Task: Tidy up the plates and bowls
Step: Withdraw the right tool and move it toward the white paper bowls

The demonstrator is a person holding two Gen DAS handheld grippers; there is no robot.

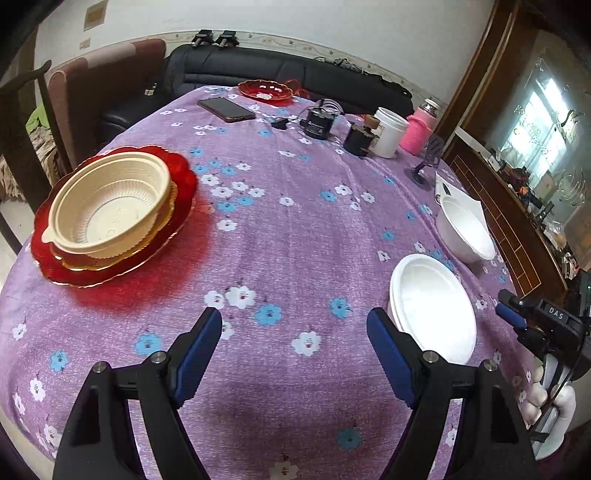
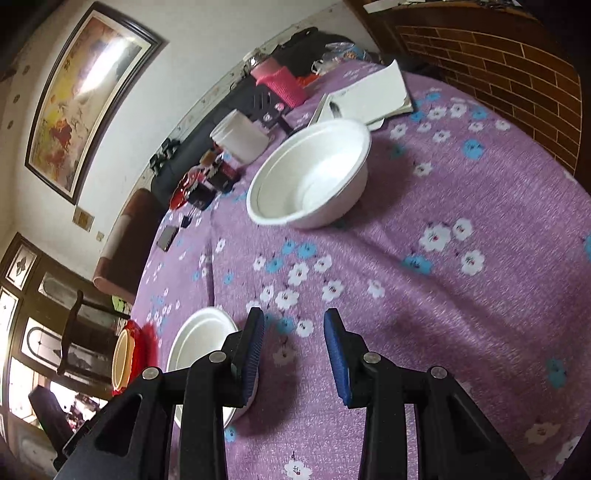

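Framed painting (image 2: 85, 96) only rightward, cream bowl (image 1: 110, 206) stack leftward; both grippers' jaws apart, empty.

Round table (image 1: 295, 229) under a purple cloth with white and blue flowers. Behind it, upper centre of the left view — a black sofa (image 1: 288, 74) against a white wall (image 1: 295, 16). Brown chair back (image 1: 107, 85) at upper left. Dark wood cabinet (image 1: 509, 206) with brick-pattern panels along the right edge. Framed painting (image 2: 88, 92) at upper left of the right view, catching glare.
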